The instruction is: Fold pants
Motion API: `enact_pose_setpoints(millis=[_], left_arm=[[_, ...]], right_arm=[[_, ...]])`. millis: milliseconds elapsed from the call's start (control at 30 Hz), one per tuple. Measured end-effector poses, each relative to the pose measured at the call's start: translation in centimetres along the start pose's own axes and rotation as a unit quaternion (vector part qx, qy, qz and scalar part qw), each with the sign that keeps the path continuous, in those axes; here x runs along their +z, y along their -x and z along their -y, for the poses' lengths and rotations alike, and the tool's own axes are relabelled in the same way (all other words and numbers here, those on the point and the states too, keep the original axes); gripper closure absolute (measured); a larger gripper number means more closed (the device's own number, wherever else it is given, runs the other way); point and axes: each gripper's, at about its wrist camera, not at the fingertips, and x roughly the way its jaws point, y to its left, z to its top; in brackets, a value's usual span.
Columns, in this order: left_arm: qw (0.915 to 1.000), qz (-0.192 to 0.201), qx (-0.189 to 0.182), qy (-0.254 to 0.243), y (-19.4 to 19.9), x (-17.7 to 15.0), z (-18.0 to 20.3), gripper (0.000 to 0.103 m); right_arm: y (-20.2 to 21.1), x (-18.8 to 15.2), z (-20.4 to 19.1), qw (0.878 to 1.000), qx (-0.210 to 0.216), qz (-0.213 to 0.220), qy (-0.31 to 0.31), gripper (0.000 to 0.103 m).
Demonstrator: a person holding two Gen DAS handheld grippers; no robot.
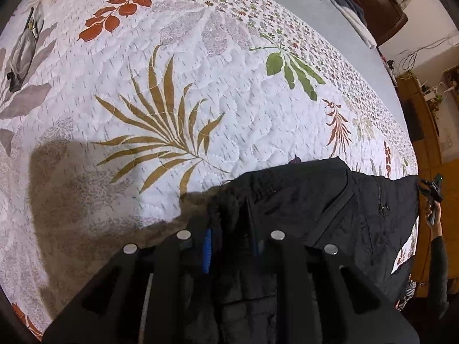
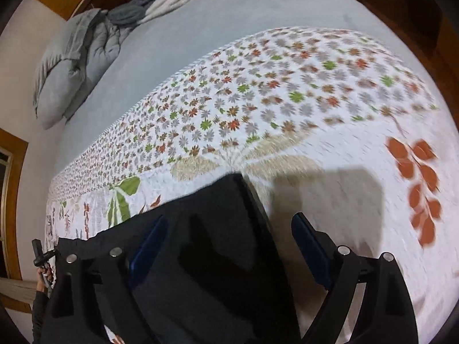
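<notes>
Pants (image 1: 330, 200) lay dark on the quilt (image 1: 200, 100), long axis toward three o'clock; left gripper (image 1: 231, 240) pinched their edge, right gripper (image 2: 229, 246) gaped over them.

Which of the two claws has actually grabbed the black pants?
The left gripper: its blue pads are pinched shut on a bunched edge of the pants. The right gripper stands wide open over the pants, gripping nothing.

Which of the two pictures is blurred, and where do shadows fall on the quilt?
Right wrist view: the quilt is smeared by motion, with a shadow beside the pants. Left wrist view: sharp, with a broad shadow at lower left; both views bend at the edges.
</notes>
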Motion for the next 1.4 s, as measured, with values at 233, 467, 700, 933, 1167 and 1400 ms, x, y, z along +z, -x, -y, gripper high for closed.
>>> enact_pose_setpoints(millis=[233, 467, 700, 933, 1167, 1400], left_arm=[[0.9999, -0.004, 0.006, 0.011, -0.3, 0.0, -0.1, 0.084], [0.9992, 0.009, 0.038, 0.007, 0.1, 0.0, 0.8, 0.085], [0.9966, 0.053, 0.060, 0.019, 2.4, 0.0, 1.8, 0.088], [0.9959, 0.077, 0.049, 0.007, 6.7, -0.5, 3.9, 0.089], [0.9943, 0.102, 0.026, -0.018, 11.9, -2.2, 6.4, 0.089], [0.9922, 0.119, 0.009, -0.037, 16.1, -4.9, 7.7, 0.089]], right_arm=[[-1.7, 0.7, -1.0, 1.000, 0.011, -0.009, 0.016, 0.019], [0.6, -1.0, -1.8, 1.000, 0.007, -0.003, 0.026, 0.091], [5.7, -1.9, -3.4, 0.998, -0.018, 0.054, 0.032, 0.094], [11.5, -5.0, -4.1, 0.995, -0.028, 0.091, 0.019, 0.096], [17.9, -10.3, -3.9, 0.992, -0.027, 0.121, 0.004, 0.097], [23.2, -14.8, -4.9, 0.989, -0.028, 0.142, 0.010, 0.098]])
